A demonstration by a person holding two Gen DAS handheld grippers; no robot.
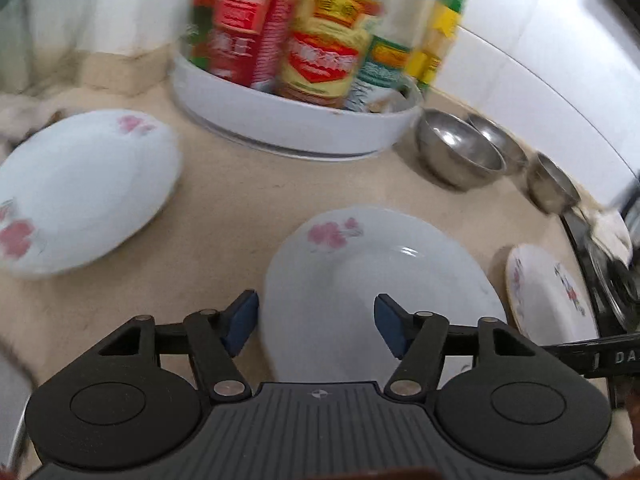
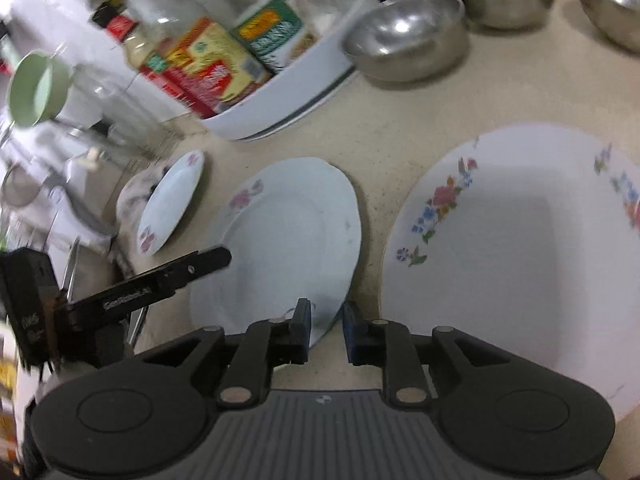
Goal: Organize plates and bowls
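In the left wrist view my left gripper (image 1: 316,328) is open over the near edge of a white plate with a pink flower (image 1: 376,292). Another pink-flower plate (image 1: 84,188) lies at the left, a small floral plate (image 1: 552,296) at the right, and steel bowls (image 1: 460,152) behind. In the right wrist view my right gripper (image 2: 326,330) is part open around the near rim of the same pale plate (image 2: 288,248). A large floral plate (image 2: 520,256) lies at the right. The other gripper's finger (image 2: 172,276) reaches in from the left. Steel bowls (image 2: 408,36) stand behind.
A white round tray (image 1: 296,124) holds sauce bottles and jars; it also shows in the right wrist view (image 2: 296,92). A green cup (image 2: 36,88) and a small plate on a patterned bowl (image 2: 172,200) stand at the left. A stove edge (image 1: 600,272) is at the right.
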